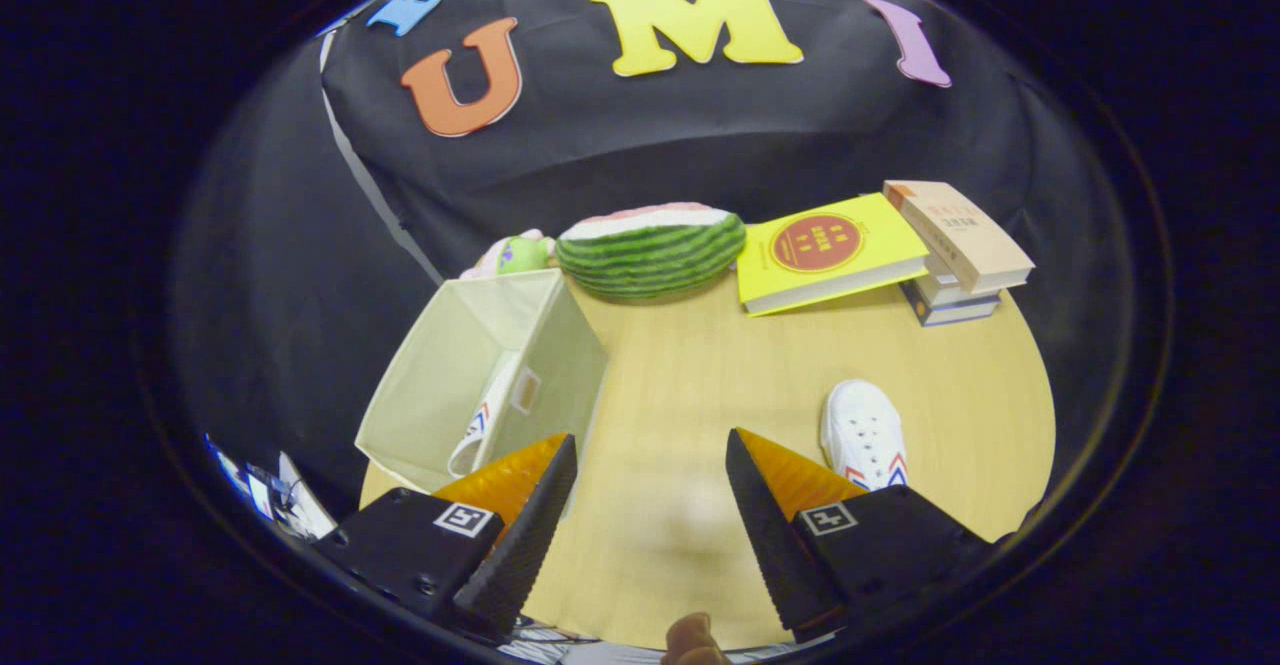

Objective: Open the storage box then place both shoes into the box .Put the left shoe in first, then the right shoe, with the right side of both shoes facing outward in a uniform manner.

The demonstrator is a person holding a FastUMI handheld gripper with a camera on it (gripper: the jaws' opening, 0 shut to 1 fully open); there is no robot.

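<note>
Hand-held gripper point(650, 490) poised above the table point(690, 385), its two fingers spread wide with bare tabletop between them and nothing held. Just beyond the left finger stands the box point(440, 375), open at the top, with one shoe point(480, 430) already inside, resting on edge against the near wall. Just beyond the right finger lies the second shoe point(863, 435) on the table, sole down, partly hidden behind that finger. Farther back, well apart from both, sit a watermelon toy point(650, 248), a yellow book point(830, 250) and a stack of books point(955, 255); a fingertip point(692, 640) shows beneath the gripper. The step in hand appears to be fetching the second shoe. To do it well, swing right, bring the fingers down across the shoe's sides at its middle, close firmly enough that it cannot twist, then turn it to match the first shoe's facing before lowering it beside that shoe, clear of the box's soft rim
</note>
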